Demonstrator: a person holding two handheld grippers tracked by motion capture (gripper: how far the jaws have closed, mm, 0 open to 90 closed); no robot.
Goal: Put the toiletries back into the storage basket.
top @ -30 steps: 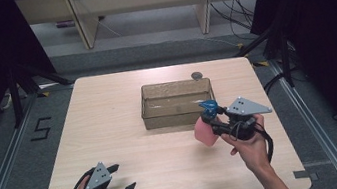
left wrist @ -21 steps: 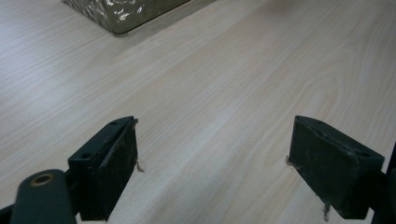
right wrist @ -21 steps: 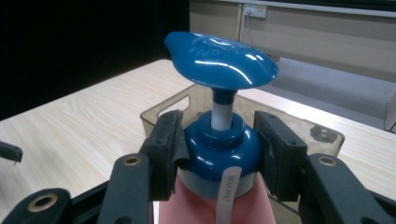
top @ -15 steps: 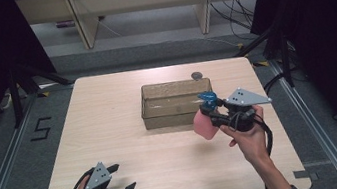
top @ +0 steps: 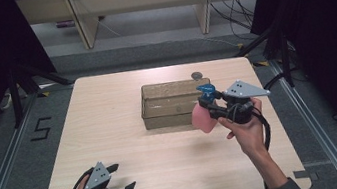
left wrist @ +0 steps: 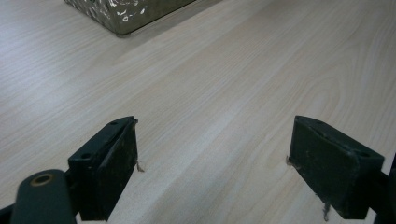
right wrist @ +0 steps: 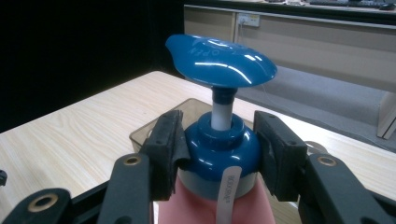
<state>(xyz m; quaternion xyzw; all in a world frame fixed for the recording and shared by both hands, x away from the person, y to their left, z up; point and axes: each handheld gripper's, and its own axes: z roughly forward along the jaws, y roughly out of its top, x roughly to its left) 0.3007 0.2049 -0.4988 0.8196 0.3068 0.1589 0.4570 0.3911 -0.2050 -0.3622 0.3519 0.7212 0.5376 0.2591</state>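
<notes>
worktop (top: 114,148) is light wood. the clear bin (top: 158,107) sits mid-worktop, open top, long axis running left-right in the high view; looks empty as far as i can tell. a small round dark disc (top: 197,75) lies on the worktop just behind the bin's far right corner.

pump bottle (top: 204,117), pink body with blue pump head, hangs off the worktop just outside the bin's right end, near its front right corner. its long axis is close to upright, head on top. right gripper (top: 208,106) is clamped on the blue collar (right wrist: 219,151) under the pump head, pads on both sides of it, nozzle plate above the jaws.

key relation: the bin lies to the left of the bottle and slightly away from the person, rim lower than the bottle's base by my read. so if the bottle is going in, the move is a short sideways carry left over the right wall, then down, upright axis kept. watch base clearance over that wall.

left gripper (top: 121,182) is low at the front left of the worktop, well apart from bin and bottle, jaws spread with nothing between them. right hand is the nearer one by far.
</notes>
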